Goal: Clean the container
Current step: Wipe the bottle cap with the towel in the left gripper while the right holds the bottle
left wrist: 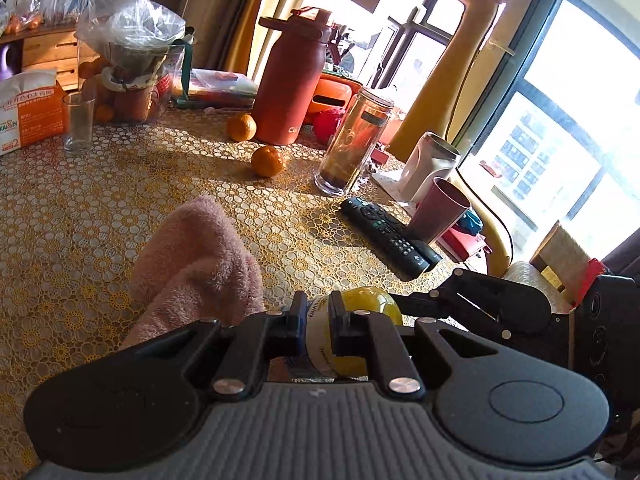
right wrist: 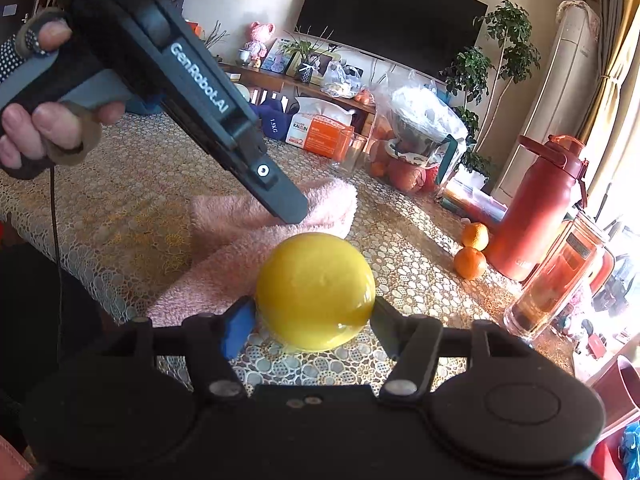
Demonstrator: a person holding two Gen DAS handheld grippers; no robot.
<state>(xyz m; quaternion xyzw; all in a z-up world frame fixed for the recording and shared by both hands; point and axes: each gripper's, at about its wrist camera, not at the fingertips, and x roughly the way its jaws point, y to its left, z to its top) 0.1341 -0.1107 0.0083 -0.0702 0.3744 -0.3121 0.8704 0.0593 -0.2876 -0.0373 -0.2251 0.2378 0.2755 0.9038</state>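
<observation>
The small container with a round yellow lid [right wrist: 315,290] and pale labelled body stands roughly upright just above the lace-patterned tablecloth [right wrist: 400,240], lid facing the right wrist camera, directly in front of the fluffy pink towel [right wrist: 256,240]. The right gripper [right wrist: 314,320] clamps the lid from both sides. The left gripper [left wrist: 318,320], held in a hand [right wrist: 48,128] and angled down over the towel, pinches the body below the lid.

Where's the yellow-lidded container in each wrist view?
Left wrist: the round yellow-lidded container sits at bottom centre, between the left tongs, its lid to the right.
Right wrist: it sits at centre, lower half, with the domed yellow lid facing the camera, between the right tongs.
Shared landmark: the fluffy pink towel lies on the patterned tablecloth just beyond the container in both views.
</observation>
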